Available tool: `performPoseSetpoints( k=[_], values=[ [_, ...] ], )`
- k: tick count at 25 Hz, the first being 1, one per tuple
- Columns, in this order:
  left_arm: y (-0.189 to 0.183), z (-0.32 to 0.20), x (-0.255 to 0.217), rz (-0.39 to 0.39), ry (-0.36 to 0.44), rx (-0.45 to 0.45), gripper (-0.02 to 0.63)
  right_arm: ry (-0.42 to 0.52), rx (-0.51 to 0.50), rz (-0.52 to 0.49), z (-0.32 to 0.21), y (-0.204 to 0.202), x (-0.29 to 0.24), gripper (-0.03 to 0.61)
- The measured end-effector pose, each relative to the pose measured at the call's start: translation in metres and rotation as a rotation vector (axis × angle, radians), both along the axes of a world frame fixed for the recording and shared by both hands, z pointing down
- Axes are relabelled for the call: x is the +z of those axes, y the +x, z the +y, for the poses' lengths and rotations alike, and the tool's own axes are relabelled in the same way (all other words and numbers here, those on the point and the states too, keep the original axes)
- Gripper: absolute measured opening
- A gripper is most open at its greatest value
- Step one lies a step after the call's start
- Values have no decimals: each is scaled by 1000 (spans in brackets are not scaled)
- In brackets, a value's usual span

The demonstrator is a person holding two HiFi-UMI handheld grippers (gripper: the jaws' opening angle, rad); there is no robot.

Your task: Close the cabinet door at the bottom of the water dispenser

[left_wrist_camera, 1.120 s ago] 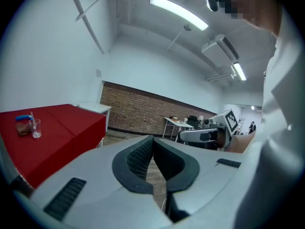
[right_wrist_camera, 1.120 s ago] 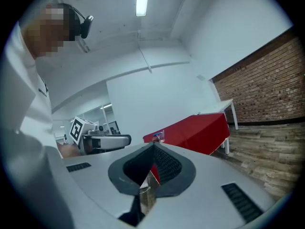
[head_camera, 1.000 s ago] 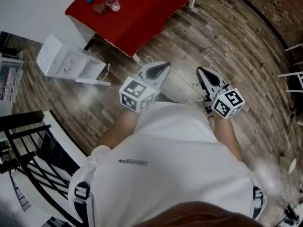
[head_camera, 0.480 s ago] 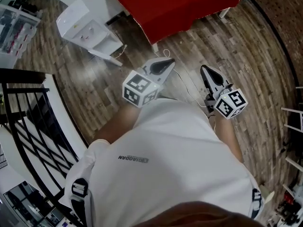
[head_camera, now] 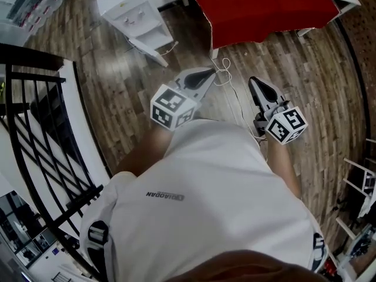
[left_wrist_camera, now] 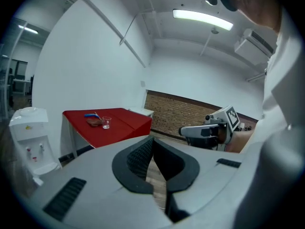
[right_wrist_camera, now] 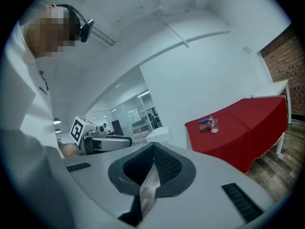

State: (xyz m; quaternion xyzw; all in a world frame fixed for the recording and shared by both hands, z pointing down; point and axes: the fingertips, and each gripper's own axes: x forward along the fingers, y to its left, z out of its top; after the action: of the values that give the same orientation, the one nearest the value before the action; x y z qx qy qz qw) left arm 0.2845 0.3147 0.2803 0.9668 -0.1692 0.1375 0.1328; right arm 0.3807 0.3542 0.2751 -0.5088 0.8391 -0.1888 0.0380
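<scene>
The white water dispenser (head_camera: 130, 7) stands on the wood floor at the top left of the head view. Its bottom cabinet door (head_camera: 155, 50) hangs open toward me. Both grippers are held out in front of my body, well short of the dispenser and touching nothing. My left gripper (head_camera: 210, 71) is shut and empty, and so is my right gripper (head_camera: 251, 81). The left gripper view has the dispenser (left_wrist_camera: 29, 138) at its far left, beyond the left gripper (left_wrist_camera: 152, 138). In the right gripper view, only the dispenser's top (right_wrist_camera: 159, 133) peeks over the right gripper (right_wrist_camera: 153, 145).
A red-draped table (head_camera: 264, 7) stands right of the dispenser, with a glass (left_wrist_camera: 106, 122) on it. A white cable (head_camera: 223, 74) lies on the floor below the grippers. A black railing (head_camera: 41, 128) runs along the left. White chair frames (head_camera: 358, 184) stand at the right.
My view has swung left, so the dispenser and red table have slid right and up in the head view. Both grippers stay shut in front of me and turned with my body.
</scene>
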Motion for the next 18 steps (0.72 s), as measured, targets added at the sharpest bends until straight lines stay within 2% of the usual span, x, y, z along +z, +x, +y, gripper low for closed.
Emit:
performPoseSetpoints(
  k=[7, 18],
  values=[
    [-75, -46, 0, -17, -3, -58, -8, -7, -47, 5, -50, -72, -4, 12],
    [-184, -134, -1, 9, -4, -112, -8, -33, -57, 55, -128, -170, -8, 12]
  ],
)
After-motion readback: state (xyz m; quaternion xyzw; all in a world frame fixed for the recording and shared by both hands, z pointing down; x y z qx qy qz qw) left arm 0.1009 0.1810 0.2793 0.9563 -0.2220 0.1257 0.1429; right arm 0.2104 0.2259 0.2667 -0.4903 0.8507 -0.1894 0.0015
